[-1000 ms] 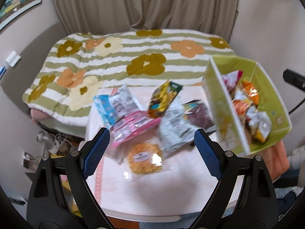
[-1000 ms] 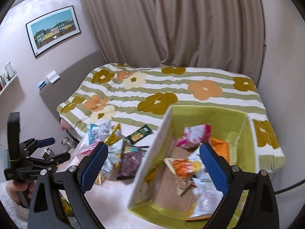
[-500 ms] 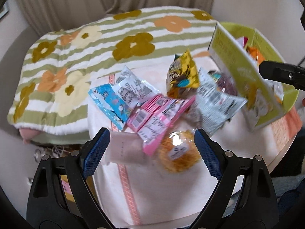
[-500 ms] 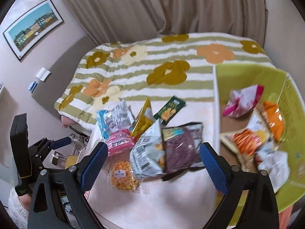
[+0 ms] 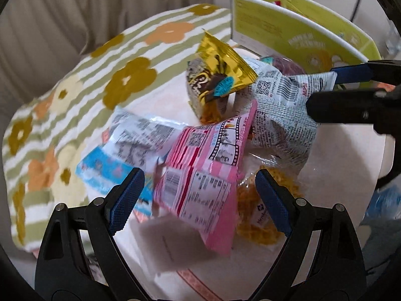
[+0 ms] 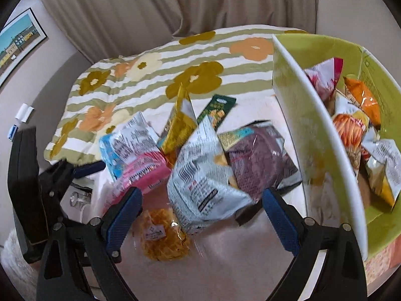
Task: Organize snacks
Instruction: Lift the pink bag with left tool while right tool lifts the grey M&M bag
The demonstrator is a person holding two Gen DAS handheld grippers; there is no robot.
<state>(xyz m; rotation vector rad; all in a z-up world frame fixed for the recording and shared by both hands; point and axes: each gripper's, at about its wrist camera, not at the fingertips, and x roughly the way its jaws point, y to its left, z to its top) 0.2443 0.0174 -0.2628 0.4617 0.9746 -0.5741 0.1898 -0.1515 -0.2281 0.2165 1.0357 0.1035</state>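
Note:
Several snack packets lie heaped on a white table. My left gripper hangs open just above a pink packet, its pads apart from it. Beside that packet are a blue-and-white packet, a gold packet and a clear bag of yellow snacks. My right gripper is open over a white printed bag, with a purple bag to its right. A lime green box at the right holds several packets. The right gripper also enters the left wrist view from the right.
A bed with a green striped flower blanket lies behind the table, below beige curtains. A framed picture hangs on the left wall. The left gripper shows at the left edge of the right wrist view.
Both grippers have come down and closer to the snack heap, which now fills each view. The left one has rolled. Both stayed open and empty.

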